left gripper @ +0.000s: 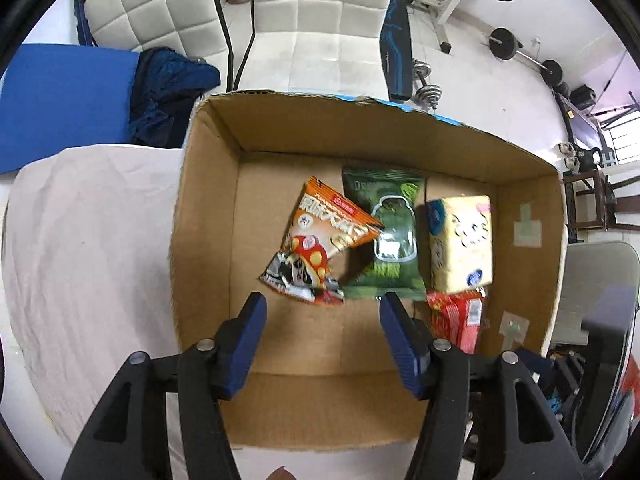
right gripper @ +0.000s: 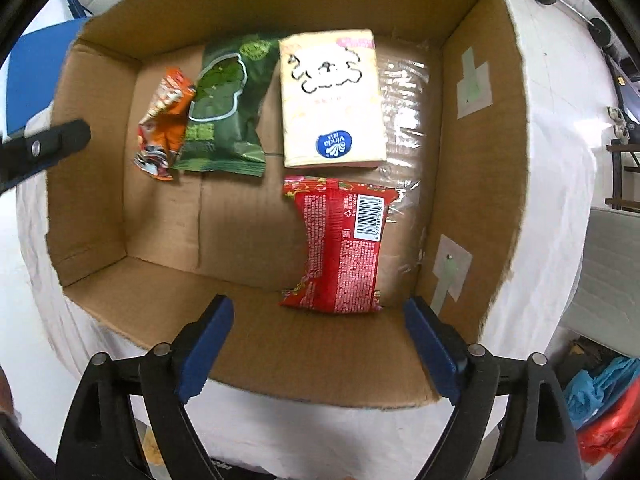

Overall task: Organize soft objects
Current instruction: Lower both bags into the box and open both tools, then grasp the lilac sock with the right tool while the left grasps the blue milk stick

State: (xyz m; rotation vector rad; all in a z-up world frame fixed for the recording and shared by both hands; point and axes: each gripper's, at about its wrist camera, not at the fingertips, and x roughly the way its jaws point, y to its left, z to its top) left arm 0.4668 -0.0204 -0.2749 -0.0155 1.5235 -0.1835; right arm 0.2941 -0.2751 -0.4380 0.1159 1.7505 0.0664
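An open cardboard box (left gripper: 208, 200) (right gripper: 92, 200) stands on a white cloth. Inside lie an orange snack packet (left gripper: 320, 236) (right gripper: 166, 120), a green packet (left gripper: 386, 232) (right gripper: 222, 112), a yellow tissue pack (left gripper: 460, 236) (right gripper: 332, 96) and a red packet (left gripper: 456, 316) (right gripper: 340, 244). The orange packet leans tilted against the green one. My left gripper (left gripper: 323, 302) hangs open above the box, just short of the orange packet, holding nothing. My right gripper (right gripper: 319, 304) stands wide open over the near wall, above the red packet's near end, also empty.
The white cloth (left gripper: 92, 240) covers the surface under the box. Behind it are white padded chairs (left gripper: 320, 20), a blue mat (left gripper: 60, 100), a dark blue garment (left gripper: 168, 88) and barbell weights (left gripper: 504, 44). Part of the left gripper's black body (right gripper: 52, 140) shows at the box's left wall.
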